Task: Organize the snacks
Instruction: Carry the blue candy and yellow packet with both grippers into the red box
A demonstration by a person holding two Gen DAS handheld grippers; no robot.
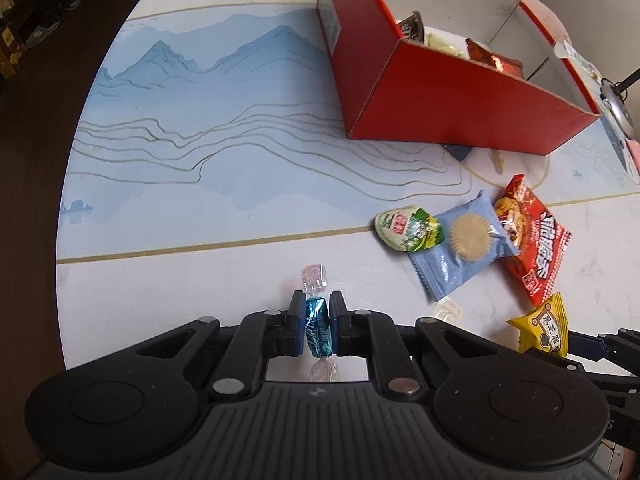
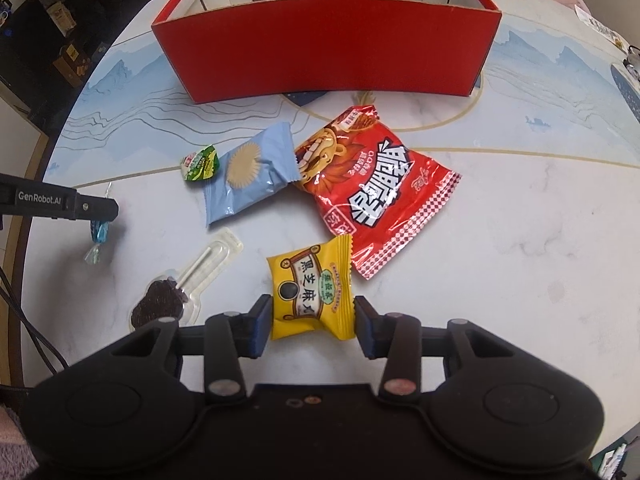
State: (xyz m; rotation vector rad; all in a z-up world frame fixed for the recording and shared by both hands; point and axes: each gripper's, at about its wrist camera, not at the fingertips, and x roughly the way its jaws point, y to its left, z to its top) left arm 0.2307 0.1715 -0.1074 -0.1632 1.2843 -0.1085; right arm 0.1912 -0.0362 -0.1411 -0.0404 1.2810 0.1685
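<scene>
Left tongs (image 1: 314,320) clamped; right tongs (image 2: 312,320) gripping.

The table (image 2: 500,216) carries a red box (image 2: 328,44), red bag (image 2: 380,192), blue packet (image 2: 248,176), green cup (image 2: 199,163), yellow packet (image 2: 312,288) and lollipop (image 2: 176,292).

Both views are evenly and softly lit, bright on the pale table (image 1: 200,280) and dim toward the dark room at the left edges. Shadows are faint and short. Glare glints on the red bag (image 2: 384,196) and on the blue pack (image 2: 248,176). Fisheye distortion bows the red box (image 2: 328,44) wall and curves the table rim, with black vignette in the corners. The centre is sharp; the near black gripper bodies are slightly soft. No motion blur shows.
</scene>
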